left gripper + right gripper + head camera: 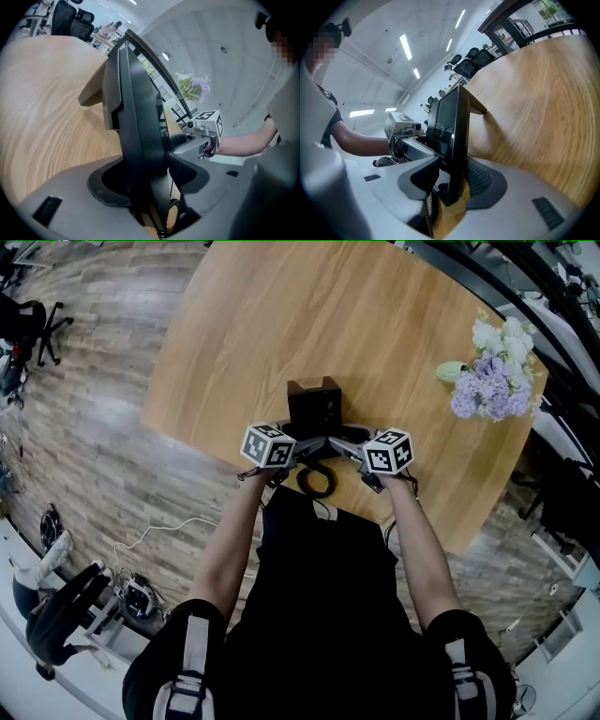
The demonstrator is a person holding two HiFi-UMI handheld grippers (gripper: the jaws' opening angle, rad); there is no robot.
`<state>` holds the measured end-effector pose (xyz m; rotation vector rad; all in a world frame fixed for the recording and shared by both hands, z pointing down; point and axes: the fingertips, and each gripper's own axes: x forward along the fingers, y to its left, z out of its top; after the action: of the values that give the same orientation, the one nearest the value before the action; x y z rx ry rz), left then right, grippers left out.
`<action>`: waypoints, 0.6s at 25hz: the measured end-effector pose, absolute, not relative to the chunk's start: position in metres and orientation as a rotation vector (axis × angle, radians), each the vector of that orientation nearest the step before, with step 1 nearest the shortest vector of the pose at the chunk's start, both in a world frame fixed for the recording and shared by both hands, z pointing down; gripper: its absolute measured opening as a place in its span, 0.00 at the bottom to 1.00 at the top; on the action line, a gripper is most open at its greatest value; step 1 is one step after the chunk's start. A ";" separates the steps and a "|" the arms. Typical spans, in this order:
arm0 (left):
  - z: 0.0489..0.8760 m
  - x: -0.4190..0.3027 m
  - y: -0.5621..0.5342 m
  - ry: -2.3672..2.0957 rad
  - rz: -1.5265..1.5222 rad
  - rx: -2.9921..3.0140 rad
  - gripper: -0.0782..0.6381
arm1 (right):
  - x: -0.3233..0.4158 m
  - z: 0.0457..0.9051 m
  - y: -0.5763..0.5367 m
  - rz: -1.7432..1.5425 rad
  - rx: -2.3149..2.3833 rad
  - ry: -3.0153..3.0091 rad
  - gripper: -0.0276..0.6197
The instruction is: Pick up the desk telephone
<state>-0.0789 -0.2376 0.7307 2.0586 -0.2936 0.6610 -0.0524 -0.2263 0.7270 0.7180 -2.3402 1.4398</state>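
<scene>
Desk telephone (314, 407) by the near edge of the table (394, 343); I see my left hand-held gripper (147, 183) pinching its left side, my right hand-held gripper (452, 180) pinching its right.

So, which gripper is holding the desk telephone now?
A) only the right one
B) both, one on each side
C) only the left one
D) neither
B: the left gripper and the right gripper each have their jaws shut on an edge of the desk telephone, from opposite sides.

Black top (319, 596), grey hand-held grippers (302, 448) (349, 441), marker cubes (268, 445) (388, 451)
</scene>
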 end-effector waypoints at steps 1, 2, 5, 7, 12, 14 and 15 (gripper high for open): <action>0.730 -0.080 -0.237 -0.297 0.653 2.054 0.49 | -0.053 0.726 -0.226 1.443 0.721 -2.340 0.31; 0.729 -0.080 -0.237 -0.302 0.645 2.051 0.49 | -0.053 0.725 -0.226 1.448 0.726 -2.341 0.31; 0.724 -0.080 -0.240 -0.312 0.624 2.050 0.49 | -0.053 0.721 -0.228 1.472 0.746 -2.351 0.31; 0.719 -0.081 -0.242 -0.323 0.605 2.053 0.49 | -0.053 0.717 -0.230 1.478 0.758 -2.361 0.32; 0.703 -0.086 -0.245 -0.356 0.566 2.081 0.48 | -0.058 0.701 -0.233 1.418 0.766 -2.391 0.32; 0.698 -0.087 -0.243 -0.368 0.556 2.087 0.48 | -0.059 0.697 -0.232 1.404 0.763 -2.401 0.32; 0.696 -0.087 -0.243 -0.376 0.549 2.088 0.48 | -0.059 0.694 -0.232 1.399 0.766 -2.405 0.32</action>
<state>-0.0875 -0.2427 0.6957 2.0878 -0.3763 0.5486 -0.0589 -0.2315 0.6938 0.7660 -2.4051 1.3986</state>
